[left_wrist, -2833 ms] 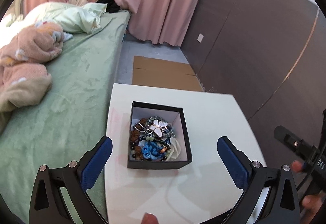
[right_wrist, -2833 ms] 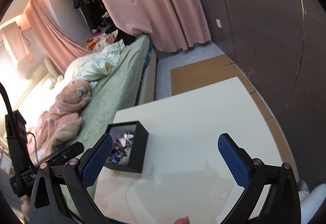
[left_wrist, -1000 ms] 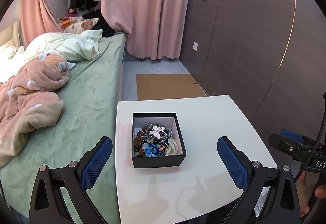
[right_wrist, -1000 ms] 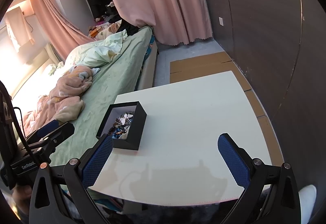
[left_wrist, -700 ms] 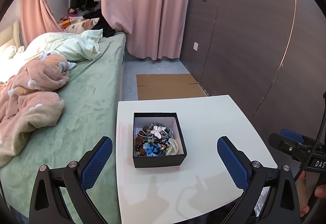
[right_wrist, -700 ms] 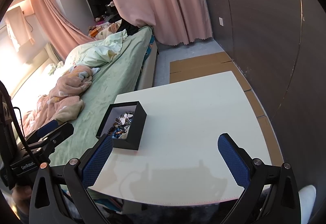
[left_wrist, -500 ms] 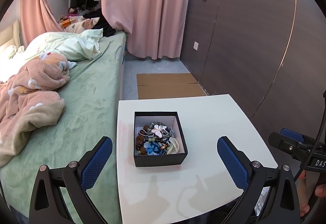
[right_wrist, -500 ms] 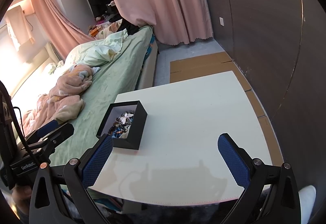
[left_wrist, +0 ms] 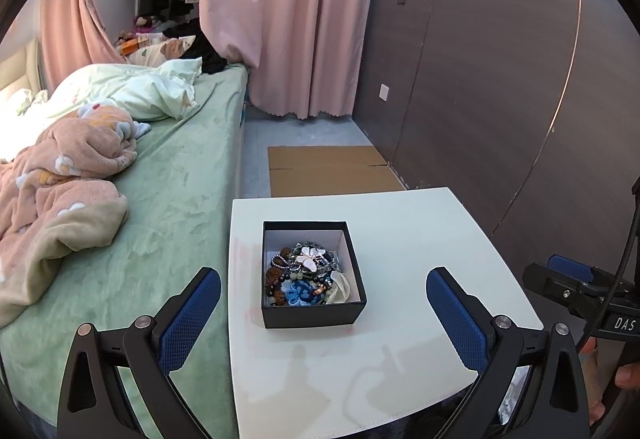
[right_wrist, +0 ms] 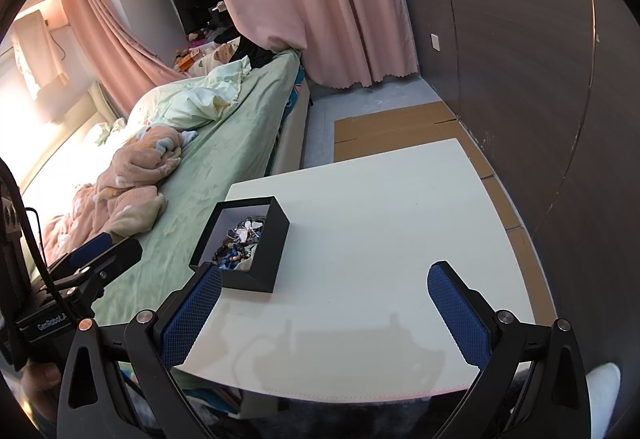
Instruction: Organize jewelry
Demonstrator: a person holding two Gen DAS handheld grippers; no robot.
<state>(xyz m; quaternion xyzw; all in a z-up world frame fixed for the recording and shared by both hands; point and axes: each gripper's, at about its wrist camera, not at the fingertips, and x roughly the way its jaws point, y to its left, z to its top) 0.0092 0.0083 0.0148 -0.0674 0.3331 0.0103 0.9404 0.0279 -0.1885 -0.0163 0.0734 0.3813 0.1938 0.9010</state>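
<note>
A black square box [left_wrist: 314, 313] stands on the white table [left_wrist: 420, 239], left of its middle. It holds a tangle of jewelry [left_wrist: 306, 275]: dark beads, a white butterfly piece, blue pieces. My left gripper [left_wrist: 320, 315] is open and empty, held back from the table's near edge, with the box between its blue pads. My right gripper [right_wrist: 324, 315] is open and empty near the front edge; the box [right_wrist: 262, 255] lies ahead to its left. Each gripper shows at the edge of the other's view.
A green bed [left_wrist: 168, 199] with a pink blanket [left_wrist: 60, 167] and pale quilt runs along the table's left side. A dark wood wall [left_wrist: 500, 99] stands to the right. Flat cardboard [left_wrist: 328, 169] lies on the floor beyond the table, before pink curtains [left_wrist: 288, 19].
Both grippers pulled back and up from the table since the oldest frames, so the box looks farther off. In the last second almost nothing has moved.
</note>
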